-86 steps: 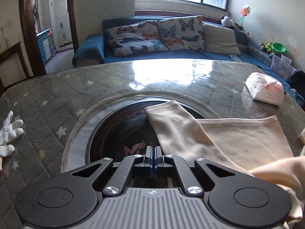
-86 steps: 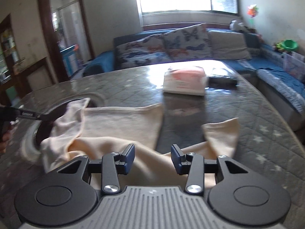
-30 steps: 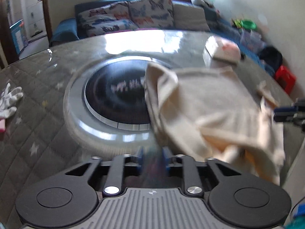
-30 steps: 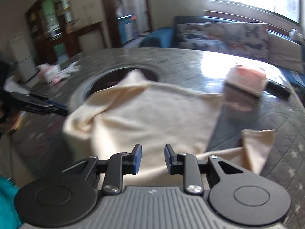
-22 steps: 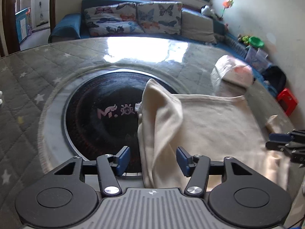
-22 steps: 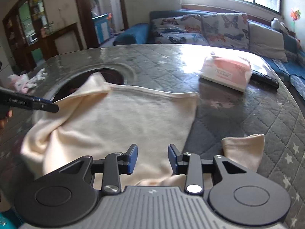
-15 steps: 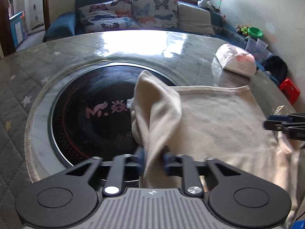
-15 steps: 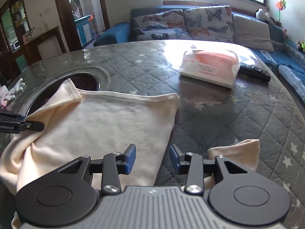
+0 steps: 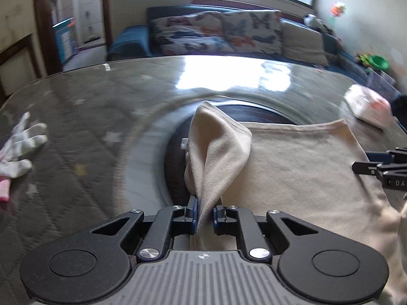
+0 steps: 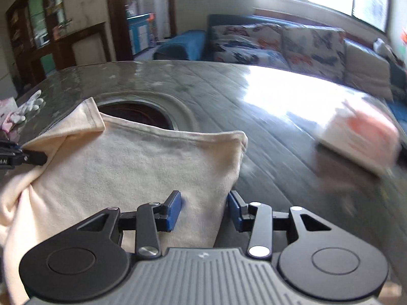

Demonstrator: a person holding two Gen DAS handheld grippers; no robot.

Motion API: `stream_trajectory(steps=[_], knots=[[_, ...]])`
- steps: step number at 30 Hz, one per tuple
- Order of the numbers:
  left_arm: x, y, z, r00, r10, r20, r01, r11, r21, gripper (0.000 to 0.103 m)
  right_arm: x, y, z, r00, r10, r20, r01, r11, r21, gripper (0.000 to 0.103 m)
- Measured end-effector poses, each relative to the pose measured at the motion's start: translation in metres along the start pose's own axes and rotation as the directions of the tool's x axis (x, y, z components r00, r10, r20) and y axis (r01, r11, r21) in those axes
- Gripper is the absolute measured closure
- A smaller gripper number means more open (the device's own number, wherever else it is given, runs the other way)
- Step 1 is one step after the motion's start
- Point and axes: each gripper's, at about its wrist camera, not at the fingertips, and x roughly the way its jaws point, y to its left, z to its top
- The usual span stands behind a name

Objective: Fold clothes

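A cream garment (image 9: 292, 160) lies spread on the grey quilted table, partly over a dark round inset (image 9: 254, 113). My left gripper (image 9: 204, 214) is shut on the garment's left edge, and the cloth stands up in a fold (image 9: 216, 147) before it. My right gripper (image 10: 204, 209) is open, its blue pads (image 10: 174, 211) on either side of the garment's right edge (image 10: 229, 167). The garment also shows in the right wrist view (image 10: 137, 162). The right gripper's tips show at the left wrist view's right edge (image 9: 376, 165).
A pink and white tissue pack (image 10: 361, 137) lies on the table to the right, and shows in the left wrist view (image 9: 366, 106). A white glove (image 9: 20, 147) lies at the table's left. A blue sofa with butterfly cushions (image 9: 218, 35) stands behind the table.
My left gripper has closed on the garment's left edge and lifted a fold. My right gripper has moved left, so that its open fingers stand on either side of the garment's right edge.
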Motion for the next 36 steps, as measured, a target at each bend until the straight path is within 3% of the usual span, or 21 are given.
stream_trajectory(steps=[5, 11, 13, 15, 17, 22, 25, 26, 27, 30, 36], knots=[[-0.007, 0.027, 0.002, 1.000, 0.003, -0.002, -0.003, 0.999, -0.051, 0.083, 0.019, 0.033, 0.022, 1.000, -0.001, 0.004, 0.001, 0.995, -0.096, 0.061], [-0.024, 0.025, -0.003, 0.999, 0.040, 0.030, -0.040, 0.999, -0.005, 0.072, -0.015, 0.057, 0.013, 0.998, 0.055, 0.028, -0.050, 0.987, -0.156, 0.061], [-0.025, 0.015, -0.001, 0.998, 0.046, 0.047, -0.048, 0.998, 0.038, 0.070, -0.028, 0.063, 0.007, 0.997, 0.069, 0.029, -0.062, 0.982, -0.177, 0.061], [-0.024, 0.002, 0.003, 0.996, 0.061, 0.064, -0.068, 0.992, 0.102, 0.058, -0.041, 0.068, -0.002, 0.996, 0.079, 0.031, -0.071, 0.978, -0.197, 0.061], [-0.018, -0.011, 0.007, 0.995, 0.073, 0.073, -0.085, 0.983, 0.166, 0.056, -0.053, 0.072, -0.011, 0.996, 0.086, 0.028, -0.079, 0.977, -0.197, 0.060], [0.010, -0.040, 0.016, 0.992, 0.110, 0.069, -0.126, 0.948, 0.292, 0.056, -0.072, 0.072, -0.033, 0.996, 0.093, 0.009, -0.090, 0.980, -0.178, 0.060], [0.028, -0.049, 0.018, 0.979, 0.185, 0.084, -0.202, 0.918, 0.342, 0.061, -0.078, 0.068, -0.043, 0.996, 0.088, 0.001, -0.087, 0.983, -0.163, 0.060], [0.029, -0.047, 0.017, 0.975, 0.203, 0.094, -0.223, 0.915, 0.336, 0.078, -0.080, 0.067, -0.046, 0.997, 0.082, 0.001, -0.080, 0.984, -0.162, 0.060], [0.025, -0.039, 0.018, 0.977, 0.191, 0.091, -0.210, 0.931, 0.298, 0.089, -0.081, 0.065, -0.048, 0.998, 0.070, 0.004, -0.069, 0.984, -0.162, 0.060], [0.013, -0.016, 0.020, 0.984, 0.157, 0.088, -0.171, 0.968, 0.184, 0.095, -0.084, 0.057, -0.053, 0.998, 0.057, 0.008, -0.055, 0.989, -0.136, 0.060], [-0.051, 0.042, 0.008, 0.971, 0.174, 0.167, -0.168, 0.984, -0.052, 0.096, -0.083, 0.046, -0.063, 0.999, 0.036, -0.001, -0.036, 0.995, -0.096, 0.060]])
